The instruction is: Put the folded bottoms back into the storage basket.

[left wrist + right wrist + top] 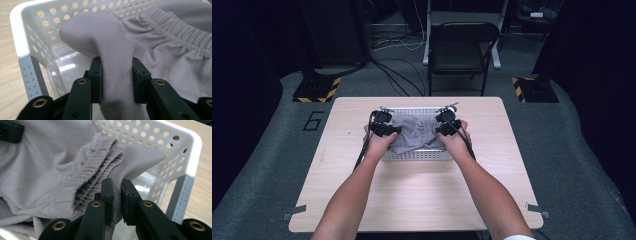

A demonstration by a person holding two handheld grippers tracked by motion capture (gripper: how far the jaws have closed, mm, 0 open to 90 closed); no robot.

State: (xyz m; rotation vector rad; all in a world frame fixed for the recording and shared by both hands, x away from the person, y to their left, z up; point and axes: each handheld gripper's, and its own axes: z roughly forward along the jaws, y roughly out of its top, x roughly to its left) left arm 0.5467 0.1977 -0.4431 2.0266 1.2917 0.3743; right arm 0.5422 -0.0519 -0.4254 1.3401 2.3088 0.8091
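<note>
- The white perforated basket [417,155] is my landmark; it sits on the tabletop [422,200], toward its far half, and everything below is placed relative to it.
- The grey garment with an elastic waistband [414,132], apparently shorts, lies bunched inside the basket, rising above the rim and draping over the near wall.
- My left tongs [117,80] are at the basket's left end, a fold of the grey cloth running up between their jaws; they look only lightly pressed on it, more a loosening pinch than a firm one.
- My right tongs [117,195] are at the basket's right end, just beside the grey corner post [180,197], with a thin edge of cloth below the waistband between nearly closed jaws.
- I hold opposite ends so that the cloth stays spread across the basket's length and settles flat rather than in a heap.
- I judge the garment to be lodged inside the basket, so letting go is probably the step in hand.
</note>
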